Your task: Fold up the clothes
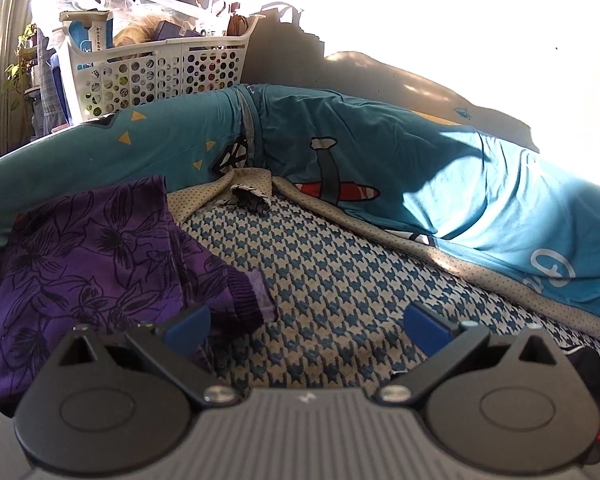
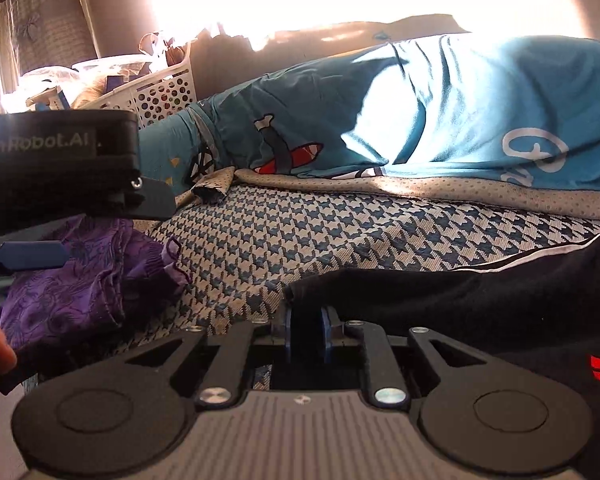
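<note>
Left wrist view: left tool (image 1: 307, 322) wide open, empty, over houndstooth bed cover (image 1: 320, 264); purple floral garment (image 1: 80, 256) just left of it. Right wrist view only: right tool (image 2: 308, 334) nearly closed, pinching black garment (image 2: 480, 296) edge.

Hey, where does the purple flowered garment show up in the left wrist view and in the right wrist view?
Left wrist view: the purple flowered garment lies at the left, on the houndstooth cover, just beyond the left gripper's open fingers.
Right wrist view: it sits at lower left, under the other gripper's body.
Shared landmark: the white perforated laundry basket behind the teal pillows.
</note>
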`<state>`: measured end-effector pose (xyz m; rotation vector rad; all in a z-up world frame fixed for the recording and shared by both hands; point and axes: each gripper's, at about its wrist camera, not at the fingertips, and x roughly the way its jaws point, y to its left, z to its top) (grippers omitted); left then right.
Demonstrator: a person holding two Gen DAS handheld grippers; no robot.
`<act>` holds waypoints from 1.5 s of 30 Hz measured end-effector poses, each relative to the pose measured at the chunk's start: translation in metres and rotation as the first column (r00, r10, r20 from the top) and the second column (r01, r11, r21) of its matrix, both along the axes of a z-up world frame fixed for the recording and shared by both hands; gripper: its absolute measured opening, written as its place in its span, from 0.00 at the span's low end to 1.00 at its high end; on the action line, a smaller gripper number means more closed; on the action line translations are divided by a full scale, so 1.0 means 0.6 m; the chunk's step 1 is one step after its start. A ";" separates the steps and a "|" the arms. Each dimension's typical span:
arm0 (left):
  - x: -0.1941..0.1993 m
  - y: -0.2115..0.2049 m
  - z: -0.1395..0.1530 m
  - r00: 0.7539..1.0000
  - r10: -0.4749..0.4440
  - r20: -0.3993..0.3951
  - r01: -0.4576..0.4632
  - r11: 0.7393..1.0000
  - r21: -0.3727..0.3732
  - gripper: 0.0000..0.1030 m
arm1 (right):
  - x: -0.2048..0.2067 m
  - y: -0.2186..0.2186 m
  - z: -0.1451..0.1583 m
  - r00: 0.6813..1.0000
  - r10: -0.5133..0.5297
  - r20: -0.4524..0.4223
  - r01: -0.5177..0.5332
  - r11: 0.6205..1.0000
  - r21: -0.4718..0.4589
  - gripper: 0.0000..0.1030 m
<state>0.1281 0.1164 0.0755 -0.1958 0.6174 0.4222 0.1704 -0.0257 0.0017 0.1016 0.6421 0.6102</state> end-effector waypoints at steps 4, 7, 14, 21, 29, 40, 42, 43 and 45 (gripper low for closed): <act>0.000 -0.018 0.002 1.000 -0.028 0.007 0.028 1.000 0.002 1.00 | -0.009 -0.014 0.013 1.000 0.007 -0.011 -0.007 1.000 -0.014 0.29; 0.001 -0.033 0.003 0.999 -0.045 0.009 0.045 0.999 -0.006 1.00 | -0.022 -0.029 0.032 1.000 -0.001 0.011 0.002 0.999 -0.051 0.35; 0.007 -0.064 -0.005 0.995 -0.100 -0.009 0.099 0.994 -0.053 1.00 | -0.058 -0.103 0.072 0.995 -0.096 0.035 0.100 0.988 -0.116 0.36; 0.009 -0.101 -0.017 0.985 -0.170 -0.029 0.167 0.982 -0.088 1.00 | -0.111 -0.228 0.103 0.960 -0.275 0.054 0.280 0.949 -0.143 0.40; 0.011 -0.160 -0.041 0.957 -0.282 -0.071 0.275 0.957 -0.095 1.00 | -0.156 -0.349 0.111 0.893 -0.443 0.082 0.450 0.875 -0.177 0.41; 0.015 -0.225 -0.079 0.907 -0.400 -0.131 0.392 0.916 -0.082 1.00 | -0.165 -0.499 0.098 0.789 -0.608 0.090 0.612 0.765 -0.202 0.42; 0.016 -0.233 -0.085 0.900 -0.412 -0.145 0.406 0.911 -0.071 1.00 | -0.164 -0.539 0.091 0.746 -0.662 0.072 0.660 0.723 -0.203 0.43; 0.016 -0.238 -0.087 0.896 -0.418 -0.150 0.412 0.908 -0.071 1.00 | -0.164 -0.558 0.087 0.723 -0.688 0.062 0.684 0.700 -0.206 0.43; 0.016 -0.243 -0.089 0.891 -0.428 -0.154 0.422 0.904 -0.072 1.00 | -0.163 -0.590 0.082 0.683 -0.729 0.054 0.721 0.661 -0.208 0.43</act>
